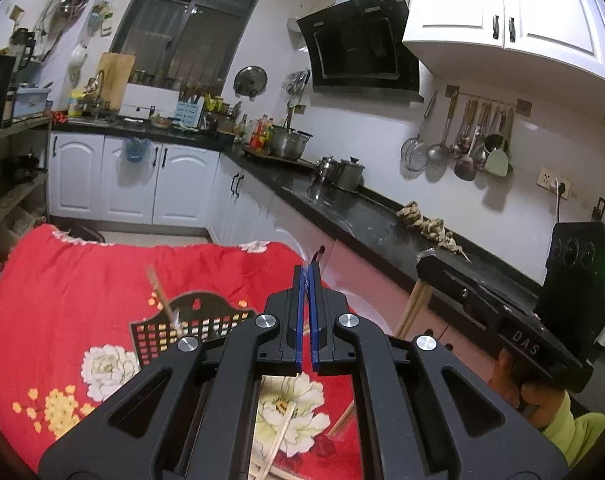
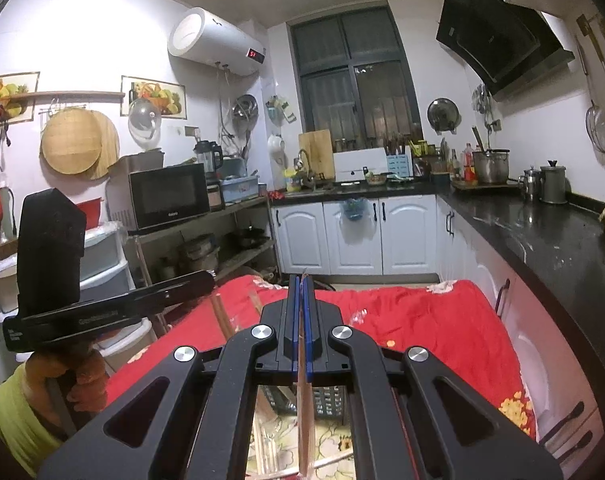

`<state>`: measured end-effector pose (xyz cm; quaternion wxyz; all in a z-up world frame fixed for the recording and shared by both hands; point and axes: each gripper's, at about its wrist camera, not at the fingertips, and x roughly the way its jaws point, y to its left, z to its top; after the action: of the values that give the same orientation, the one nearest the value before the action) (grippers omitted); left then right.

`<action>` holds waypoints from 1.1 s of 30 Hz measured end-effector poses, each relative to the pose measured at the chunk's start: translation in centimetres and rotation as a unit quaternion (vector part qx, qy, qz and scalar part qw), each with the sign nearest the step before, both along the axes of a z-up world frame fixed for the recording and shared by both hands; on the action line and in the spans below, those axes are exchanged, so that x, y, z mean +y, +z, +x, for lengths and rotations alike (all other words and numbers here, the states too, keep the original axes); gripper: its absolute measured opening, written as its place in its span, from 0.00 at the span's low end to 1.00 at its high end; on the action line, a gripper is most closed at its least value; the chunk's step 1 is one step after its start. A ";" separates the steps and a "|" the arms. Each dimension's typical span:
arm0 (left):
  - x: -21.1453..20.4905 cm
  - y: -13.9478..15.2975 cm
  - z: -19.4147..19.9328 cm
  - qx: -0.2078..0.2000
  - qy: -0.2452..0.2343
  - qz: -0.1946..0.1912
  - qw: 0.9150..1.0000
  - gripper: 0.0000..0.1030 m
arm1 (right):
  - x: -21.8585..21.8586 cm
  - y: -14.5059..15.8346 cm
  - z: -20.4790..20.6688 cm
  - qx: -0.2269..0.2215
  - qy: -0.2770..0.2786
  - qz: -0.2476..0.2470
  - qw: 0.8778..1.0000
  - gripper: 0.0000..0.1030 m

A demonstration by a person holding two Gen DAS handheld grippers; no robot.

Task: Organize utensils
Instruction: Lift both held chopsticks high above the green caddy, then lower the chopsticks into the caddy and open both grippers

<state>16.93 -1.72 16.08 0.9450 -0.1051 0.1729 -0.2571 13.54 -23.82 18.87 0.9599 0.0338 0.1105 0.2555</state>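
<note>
My left claw has its blue pads pressed together with nothing between them, and it hangs above the red flowered cloth. Below and to its left stands the black utensil basket with a chopstick leaning in it, while loose chopsticks lie on the cloth under it. My right claw is clamped on a pair of chopsticks that runs back beneath it.

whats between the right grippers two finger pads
Chopsticks, pinched between the closed blue pads of the right gripper and hanging down over the black basket; the right wrist view shows it.
</note>
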 end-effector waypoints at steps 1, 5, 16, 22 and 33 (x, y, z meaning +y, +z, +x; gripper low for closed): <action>-0.1 0.3 0.1 -0.003 0.000 0.000 1.000 0.01 | 0.1 0.2 0.1 -0.003 0.001 0.000 1.000 0.02; -0.3 1.4 0.5 -0.015 0.002 -0.003 1.000 0.01 | 0.3 1.1 0.5 -0.011 0.001 0.001 1.000 0.02; 0.0 4.6 2.4 -0.037 0.025 -0.011 0.999 0.01 | 1.4 3.7 1.8 -0.055 -0.006 -0.006 0.998 0.02; 0.4 5.5 3.8 -0.046 0.046 -0.007 0.998 0.00 | 1.6 4.7 3.0 -0.070 -0.009 0.000 0.997 0.02; 1.3 4.5 5.8 -0.032 0.067 -0.006 0.997 0.01 | 3.4 5.0 6.2 -0.087 -0.010 -0.009 0.996 0.02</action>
<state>22.77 -0.45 20.58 0.9644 -0.1136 0.1336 -0.1979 19.75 -20.40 23.91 0.9687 0.0036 0.0282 0.2465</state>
